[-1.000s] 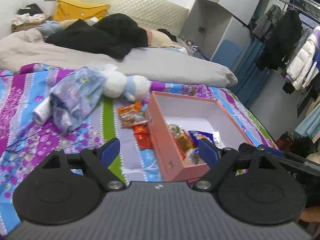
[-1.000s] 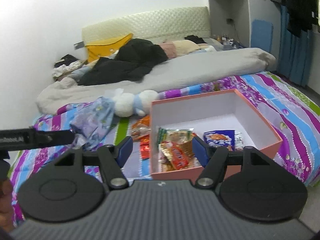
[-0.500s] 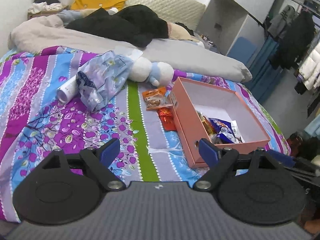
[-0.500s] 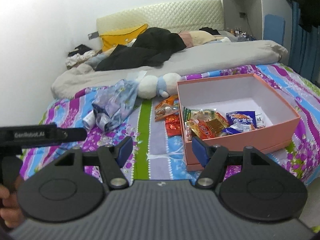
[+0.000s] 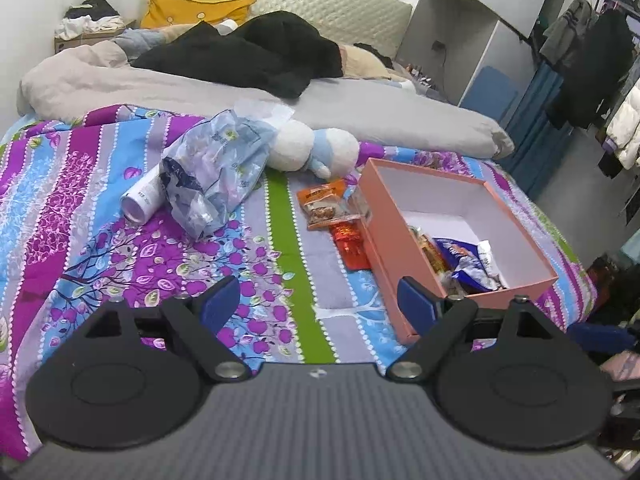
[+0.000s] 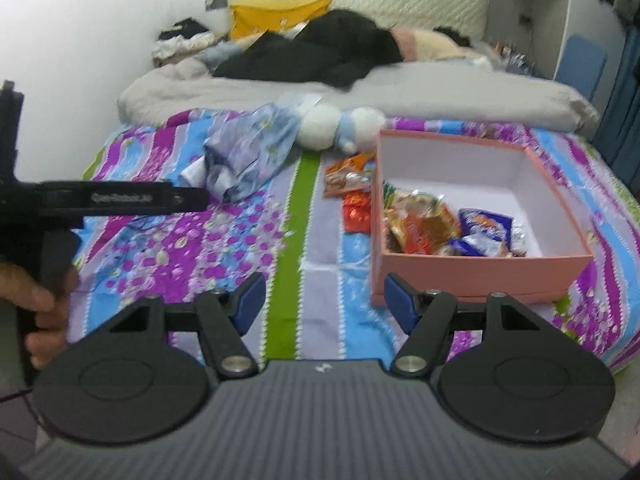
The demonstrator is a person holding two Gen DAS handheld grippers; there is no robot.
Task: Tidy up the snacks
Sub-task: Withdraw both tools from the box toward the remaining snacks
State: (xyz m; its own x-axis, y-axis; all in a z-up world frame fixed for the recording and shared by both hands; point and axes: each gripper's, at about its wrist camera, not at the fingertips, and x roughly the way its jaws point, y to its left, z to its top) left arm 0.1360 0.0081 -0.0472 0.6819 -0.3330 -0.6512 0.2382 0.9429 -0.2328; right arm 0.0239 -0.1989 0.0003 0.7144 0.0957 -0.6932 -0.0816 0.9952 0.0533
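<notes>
Snacks [image 6: 448, 228] are partly sorted: several lie inside the pink box [image 5: 400, 240] on the bedspread [image 5: 120, 248], while an orange packet [image 5: 324, 204] and a red packet [image 5: 352, 246] are left just outside it. Both the left gripper [image 5: 320, 306] and the right gripper [image 6: 324, 300] are held with fingers apart and empty.

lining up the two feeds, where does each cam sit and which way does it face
Left wrist: on the left gripper, open, facing up the bed toward the headboard; box ahead right.
Right wrist: on the right gripper, open, same heading; the left hand shows at its left edge.
Shared: box, loose snacks, plush.
</notes>
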